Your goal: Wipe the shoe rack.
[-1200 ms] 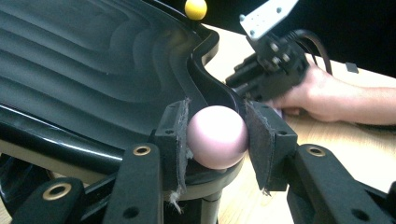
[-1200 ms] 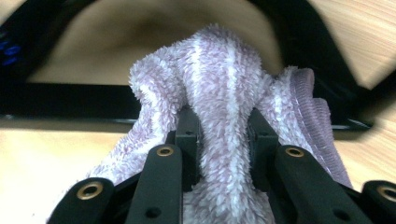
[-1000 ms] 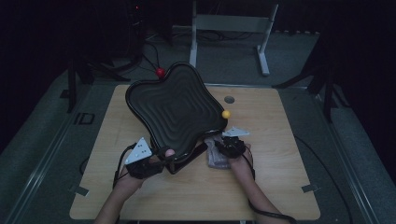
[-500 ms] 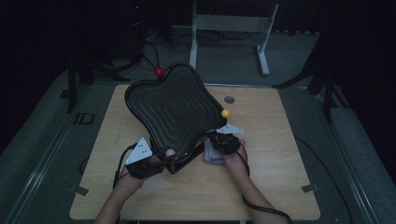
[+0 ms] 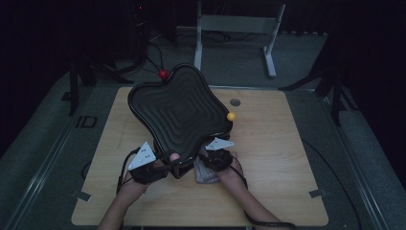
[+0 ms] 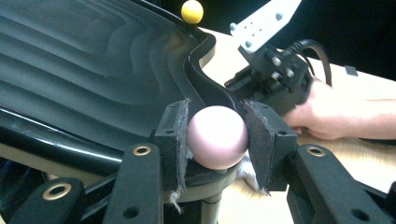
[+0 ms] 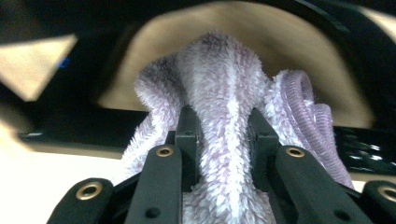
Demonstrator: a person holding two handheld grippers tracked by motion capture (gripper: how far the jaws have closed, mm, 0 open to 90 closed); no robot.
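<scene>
Right gripper (image 5: pixel 209 160) shifted left under black tray (image 5: pixel 179 110) clamping lilac cloth (image 7: pixel 224 107), left gripper (image 6: pixel 217 140) pinching pink knob (image 6: pixel 217 136), near table's (image 5: pixel 287 191) front edge.

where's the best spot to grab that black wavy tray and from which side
Grip a knob at a corner, from the near edge, level. The left claw already clamps the pink knob at the tray's near corner. The tray tilts up on it, and its broad ridged face offers nothing to pinch. The yellow knob sits farther off.

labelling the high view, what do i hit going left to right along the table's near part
left tongs on the pink ball → lilac cloth → right tongs gripping it
</scene>
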